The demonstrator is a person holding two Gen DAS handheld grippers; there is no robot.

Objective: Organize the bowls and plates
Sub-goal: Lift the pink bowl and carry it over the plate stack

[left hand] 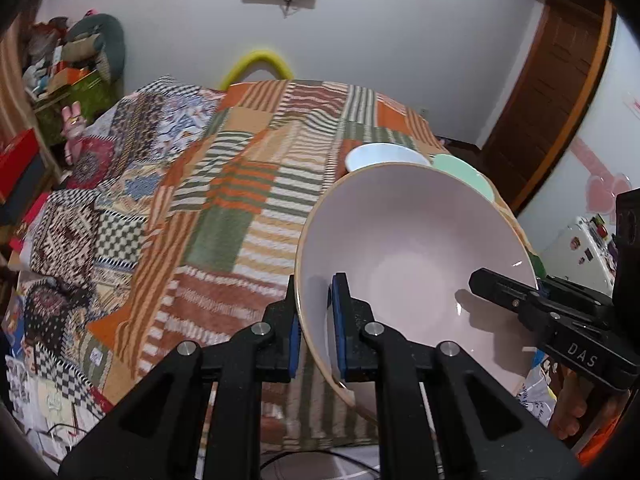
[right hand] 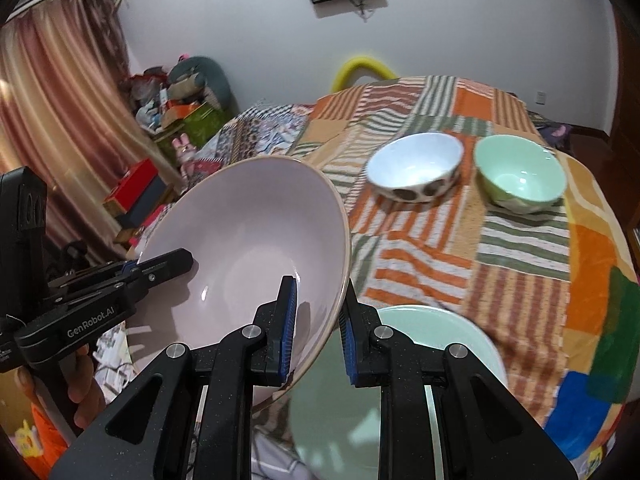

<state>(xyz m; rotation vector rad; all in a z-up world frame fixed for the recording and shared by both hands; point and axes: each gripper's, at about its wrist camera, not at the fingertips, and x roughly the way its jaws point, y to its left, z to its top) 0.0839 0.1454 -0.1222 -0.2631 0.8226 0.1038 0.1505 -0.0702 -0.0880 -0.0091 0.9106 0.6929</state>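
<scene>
Left gripper (left hand: 314, 332) and right gripper (right hand: 318, 330) each pinch opposite rims of the pink bowl (right hand: 256, 248), held tilted above the quilt (right hand: 520, 248), beside a green plate (right hand: 440, 332)

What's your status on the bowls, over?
Both grippers, left and right, shut on pink bowl rim, lifted. White bowl, green bowl on blanket. Path open.
</scene>
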